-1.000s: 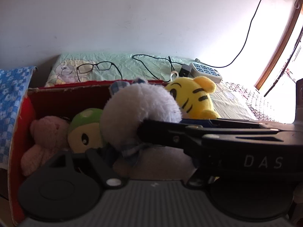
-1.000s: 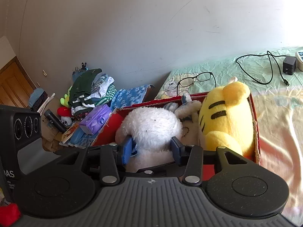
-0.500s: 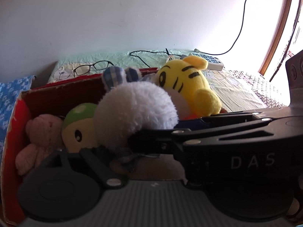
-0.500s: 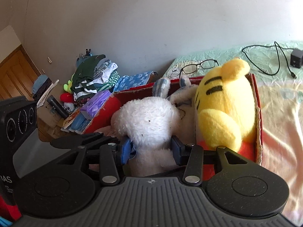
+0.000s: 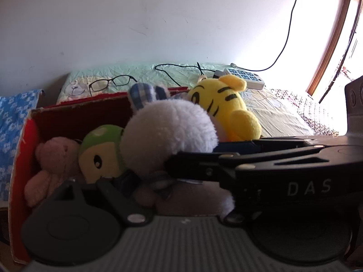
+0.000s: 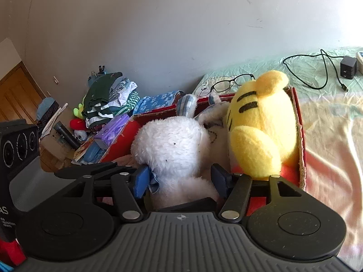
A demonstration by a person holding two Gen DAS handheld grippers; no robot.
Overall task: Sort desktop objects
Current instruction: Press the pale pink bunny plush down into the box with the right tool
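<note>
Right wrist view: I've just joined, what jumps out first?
The fluffy white plush rabbit with checked blue ears fills the middle of the red cardboard box, sitting between the right tongs, whose jaws are opening. Beside it on the right, a bright yellow plush tiger with black stripes leans against the box's wall. Behind the box, black-framed glasses lie on the pale green sheet.

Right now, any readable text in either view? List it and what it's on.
"DAS": side of the black gripper body crossing the left wrist view.
"AS": cut-off lettering on the black gripper body at the right wrist view's left edge; small print below is blurred.
Keypad markings: too small.
</note>
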